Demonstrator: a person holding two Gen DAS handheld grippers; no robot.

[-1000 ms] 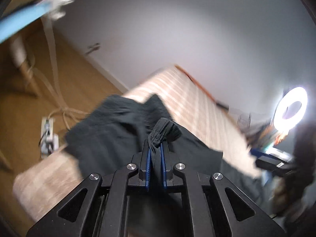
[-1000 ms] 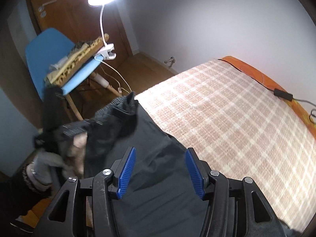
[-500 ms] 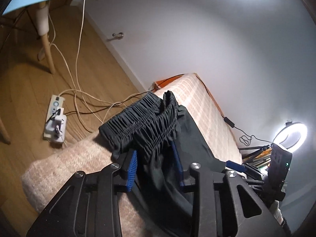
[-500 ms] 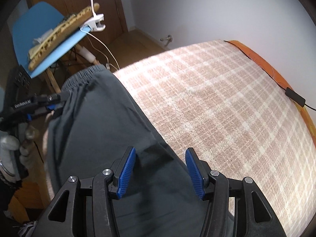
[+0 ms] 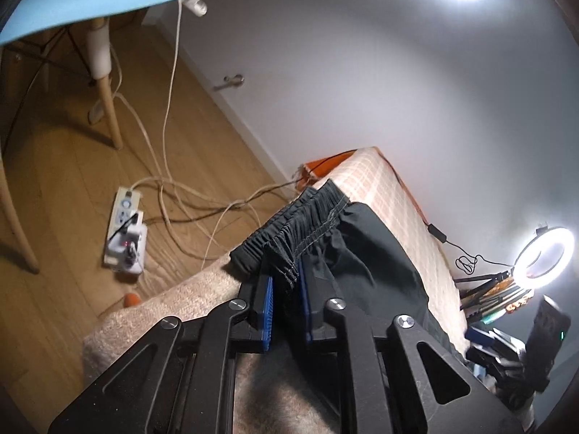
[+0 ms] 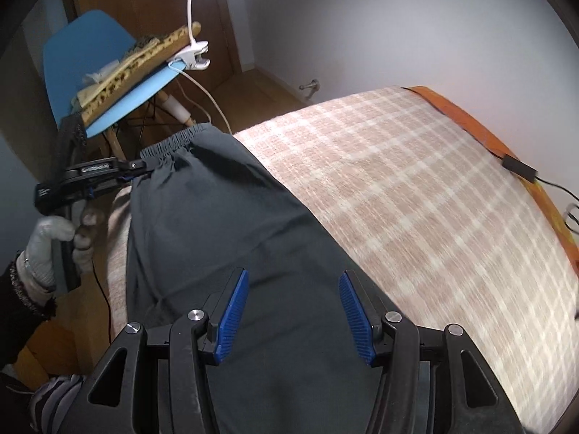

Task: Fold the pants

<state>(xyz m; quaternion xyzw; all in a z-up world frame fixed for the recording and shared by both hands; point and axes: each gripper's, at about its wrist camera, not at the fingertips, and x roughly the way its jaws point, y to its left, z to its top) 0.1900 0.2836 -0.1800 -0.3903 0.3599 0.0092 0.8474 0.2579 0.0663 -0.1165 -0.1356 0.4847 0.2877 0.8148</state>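
Left claw [image 5: 286,302] (closed) on pants [image 5: 365,249]

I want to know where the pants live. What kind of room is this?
Probably a bedroom in a home. The dark pants lie on a bed with a checked blanket. Beside it stands a blue chair on a wooden floor, with a door behind.
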